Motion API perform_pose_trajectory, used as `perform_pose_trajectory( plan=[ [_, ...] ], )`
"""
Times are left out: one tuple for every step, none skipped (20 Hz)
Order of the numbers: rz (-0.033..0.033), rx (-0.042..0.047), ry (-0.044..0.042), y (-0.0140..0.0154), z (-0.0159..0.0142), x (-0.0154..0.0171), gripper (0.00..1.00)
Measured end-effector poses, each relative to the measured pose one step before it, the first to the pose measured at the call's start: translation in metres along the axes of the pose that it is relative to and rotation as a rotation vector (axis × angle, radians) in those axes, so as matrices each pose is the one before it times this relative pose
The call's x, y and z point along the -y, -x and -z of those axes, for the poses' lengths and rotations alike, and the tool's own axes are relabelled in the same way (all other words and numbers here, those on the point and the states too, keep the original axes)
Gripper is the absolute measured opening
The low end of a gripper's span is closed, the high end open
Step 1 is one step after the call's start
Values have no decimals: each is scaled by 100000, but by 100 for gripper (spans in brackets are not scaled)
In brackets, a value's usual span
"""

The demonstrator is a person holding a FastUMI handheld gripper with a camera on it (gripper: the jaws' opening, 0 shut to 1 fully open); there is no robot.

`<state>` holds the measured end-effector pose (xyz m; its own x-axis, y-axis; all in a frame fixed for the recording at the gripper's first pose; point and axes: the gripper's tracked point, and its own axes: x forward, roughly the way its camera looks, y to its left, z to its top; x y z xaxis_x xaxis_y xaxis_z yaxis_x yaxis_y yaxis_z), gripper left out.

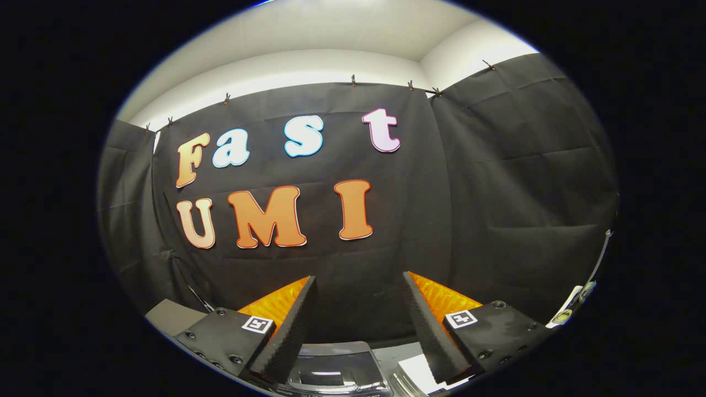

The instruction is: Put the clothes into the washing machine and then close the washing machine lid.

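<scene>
So the tongs (358, 309) are held up pretty high right now, pointed at the black cloth wall (496, 193) of the booth, fingers spread well apart with nothing between them. Just air and cloth beyond the tips.

The washing machine (336, 372) is the bit to watch. It sits low, right under the tongs, peeking out between the two fingers and a touch toward me. All I can really make out is a shiny, dark, see-through panel with a rounded rim, which I'd guess is the lid (could be the top window, hard to say from this sliver). Whether it's open or shut, I honestly can't tell. Same for what's in the drum: the panel just bounces back the ceiling light, so no idea if any clothes are in there.

No clothes where I'm looking, so I can't tell you where they lie. There's something pale and flat (419, 372) just beside the panel, near the right finger, too cut off to name.

So whatever comes next, it's downward: the tongs would have to tip down and drop toward the machine, since everything that matters is below them, not ahead.
</scene>
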<state>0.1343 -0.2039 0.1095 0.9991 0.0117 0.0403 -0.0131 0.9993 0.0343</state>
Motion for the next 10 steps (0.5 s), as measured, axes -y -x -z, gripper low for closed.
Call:
perform_pose_trajectory(
  plan=[
    [884,175,-213,275,91,335,98],
    [918,-32,-348,296,129,379,98],
    [653,-139,-271,206,71,232,98],
    [518,-44,-209,207,172,209,98],
    [407,-66,-62,145,-24,163,98],
    [344,14,12,158,50,145,98],
    [243,70,-47,131,-111,145,98],
    [87,-37,44,68,-52,37,98],
    [110,-82,207,28,64,-108,98],
    [227,-135,336,-65,92,-67,98]
  ],
)
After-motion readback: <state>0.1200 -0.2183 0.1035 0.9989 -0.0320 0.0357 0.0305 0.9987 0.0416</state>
